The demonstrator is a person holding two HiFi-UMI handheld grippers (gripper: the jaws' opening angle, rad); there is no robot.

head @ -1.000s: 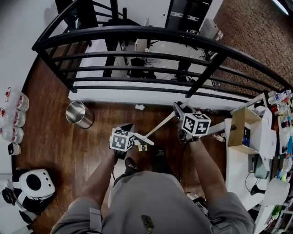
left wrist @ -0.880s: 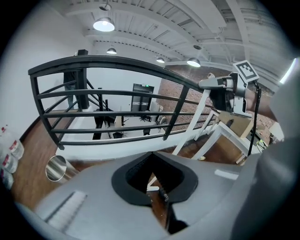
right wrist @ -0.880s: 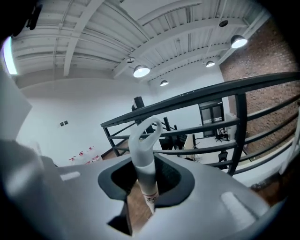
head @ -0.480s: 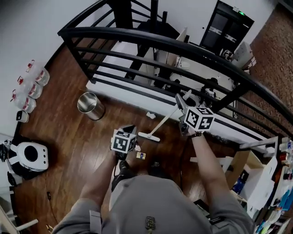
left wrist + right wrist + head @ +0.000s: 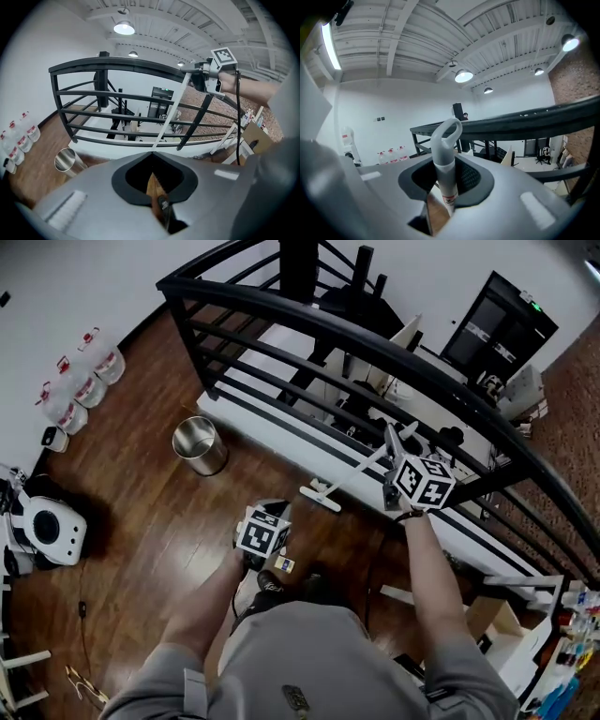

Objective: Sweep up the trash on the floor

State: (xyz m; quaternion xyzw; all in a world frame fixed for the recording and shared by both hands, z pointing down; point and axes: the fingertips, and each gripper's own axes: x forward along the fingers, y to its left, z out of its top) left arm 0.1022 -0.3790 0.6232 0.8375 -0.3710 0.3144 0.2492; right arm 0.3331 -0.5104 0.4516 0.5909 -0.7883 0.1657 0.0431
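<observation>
Head view: trash (image 5: 283, 564), one small pale scrap, lies on the floor (image 5: 141, 521) just in front of the person's shoes. A second white bit may sit against the broom head (image 5: 321, 497), but it's too small to separate from it. The broom head is out by the foot of the railing (image 5: 234, 294), well apart from the near scrap, with the trash can (image 5: 200, 444) off to its left.

Risks:
- The floor edge is right behind the broom head, so a push outward could send a scrap under the bottom rail and off the ledge.
- The right gripper (image 5: 394, 454) is clamped on the broom handle (image 5: 443, 154) just below its hanging loop. That is a long lever, so the handle could twist or slide in the jaws on a hard stroke.
- A cable (image 5: 370, 568) hangs from the right arm and could snag.

Pose:
- Right arm is stretched forward and raised, gripper close to level, with the handle slanting down-left to the head.
- Left forearm is bent and held near the body. The left gripper (image 5: 152, 178) tilts down at the floor, jaws fully closed. Something thin and dark shows in the gap, and I can't tell what it is.
</observation>
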